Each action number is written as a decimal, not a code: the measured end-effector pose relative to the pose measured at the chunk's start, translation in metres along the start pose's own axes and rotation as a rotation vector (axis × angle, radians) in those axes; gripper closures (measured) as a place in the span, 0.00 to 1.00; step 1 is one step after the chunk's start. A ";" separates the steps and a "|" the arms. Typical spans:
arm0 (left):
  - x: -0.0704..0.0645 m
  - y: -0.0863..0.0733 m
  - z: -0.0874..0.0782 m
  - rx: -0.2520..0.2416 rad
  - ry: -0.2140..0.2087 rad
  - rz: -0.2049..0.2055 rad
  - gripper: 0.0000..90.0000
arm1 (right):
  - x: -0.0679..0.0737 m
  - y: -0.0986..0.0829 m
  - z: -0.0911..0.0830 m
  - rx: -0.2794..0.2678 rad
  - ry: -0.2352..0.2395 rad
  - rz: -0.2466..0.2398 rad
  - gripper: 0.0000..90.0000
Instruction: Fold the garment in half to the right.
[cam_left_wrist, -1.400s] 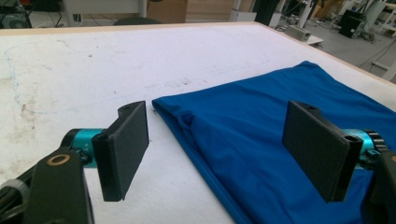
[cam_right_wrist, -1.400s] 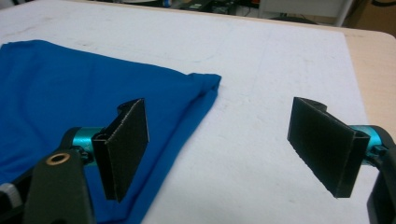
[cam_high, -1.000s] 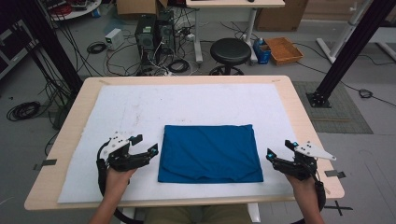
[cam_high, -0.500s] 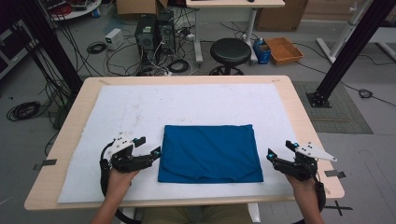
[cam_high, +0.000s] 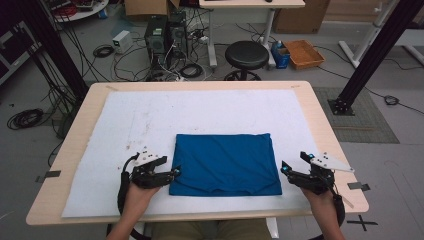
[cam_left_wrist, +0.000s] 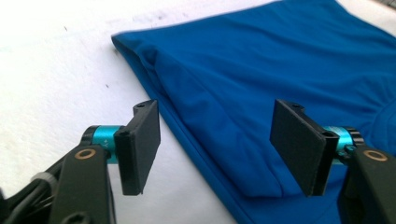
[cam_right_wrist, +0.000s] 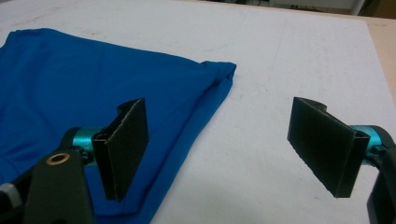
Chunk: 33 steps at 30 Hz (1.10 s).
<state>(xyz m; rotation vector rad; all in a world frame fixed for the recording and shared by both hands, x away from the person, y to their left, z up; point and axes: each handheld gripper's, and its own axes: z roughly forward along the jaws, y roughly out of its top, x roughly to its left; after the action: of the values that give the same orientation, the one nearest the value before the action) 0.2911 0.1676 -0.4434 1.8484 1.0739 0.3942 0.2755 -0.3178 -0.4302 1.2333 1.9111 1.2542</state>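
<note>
Smooth blue cloth (cam_high: 225, 163) lies on a matt white felt mat (cam_high: 150, 120) — pale wooden table (cam_high: 327, 125).

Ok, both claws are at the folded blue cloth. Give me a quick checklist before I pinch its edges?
1. Left claw open: ok.
2. Right claw open: ok.
3. Left claw straddles the edge of the folded blue cloth: ok, in the left gripper view.
4. Right claw over the cloth's edge: cannot tell; in the high view it sits just beside it.
5. Cloth flat on the white mat: ok.
</note>
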 end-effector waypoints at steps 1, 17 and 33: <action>-0.001 0.000 0.001 0.015 0.008 -0.002 0.40 | 0.000 0.000 0.000 0.001 0.003 -0.002 0.22; -0.034 -0.012 0.008 0.110 0.159 0.073 0.68 | 0.003 -0.001 0.003 0.019 0.022 -0.012 0.22; -0.036 -0.020 0.000 0.081 0.151 -0.056 0.84 | 0.009 0.006 0.008 0.023 0.041 -0.024 0.22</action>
<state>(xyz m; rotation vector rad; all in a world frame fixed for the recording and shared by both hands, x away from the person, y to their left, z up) 0.2606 0.1425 -0.4543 1.8781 1.2577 0.4692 0.2801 -0.3055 -0.4272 1.2010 1.9692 1.2578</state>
